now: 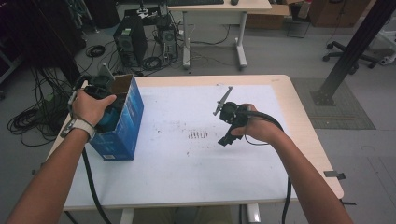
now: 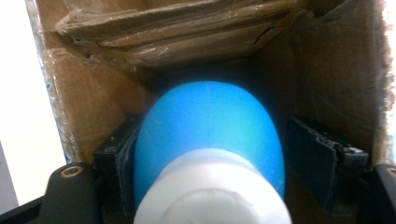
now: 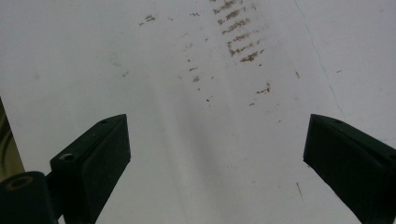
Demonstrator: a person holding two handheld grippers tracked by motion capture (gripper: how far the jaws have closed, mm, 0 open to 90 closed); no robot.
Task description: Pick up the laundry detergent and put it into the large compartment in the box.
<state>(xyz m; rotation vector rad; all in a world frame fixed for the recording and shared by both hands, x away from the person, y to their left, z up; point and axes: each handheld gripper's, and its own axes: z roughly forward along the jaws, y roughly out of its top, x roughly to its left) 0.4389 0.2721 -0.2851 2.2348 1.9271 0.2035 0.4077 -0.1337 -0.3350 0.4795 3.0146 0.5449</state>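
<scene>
One bottle (image 2: 208, 140), blue with a white cap, sits inside the box (image 1: 122, 126) at about nine o'clock on the counter (image 1: 196, 182), so the placing looks nearly done. The left gripper (image 2: 210, 154) reaches into the box; its fingers (image 2: 317, 158) stand spread, the right one clear of the bottle, the left one so close I cannot tell if it touches. What is left, I judge, is to pull this gripper out. The right gripper (image 3: 215, 163) waits at three o'clock, fingers spread over nothing. The high view shows the whole box; the left gripper view shows the bottle inside it.
</scene>
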